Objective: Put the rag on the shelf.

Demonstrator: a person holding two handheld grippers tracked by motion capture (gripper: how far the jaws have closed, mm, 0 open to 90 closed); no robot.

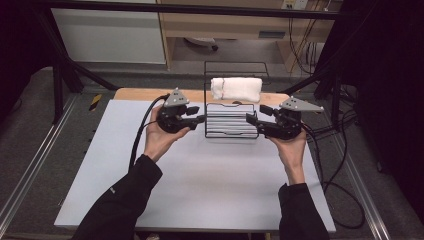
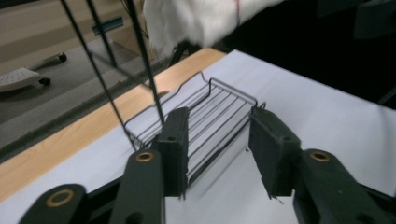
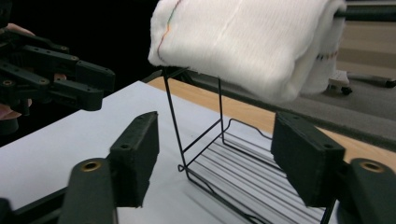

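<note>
Flanking wire rack [image 1: 231,121], towel [image 1: 236,89] above

Lab recording bay, black metal frame [image 1: 60,75] around a white table [image 1: 200,175], cables [image 1: 300,45], black curtains [image 1: 390,75]

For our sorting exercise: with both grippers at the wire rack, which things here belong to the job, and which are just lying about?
In the job:
wire rack
white towel on its top
left gripper
right gripper

Lying about:
table
cables
wheeled base on the floor

Overhead looks forward; gripper cameras (close) share rack [image 1: 231,120]
</note>
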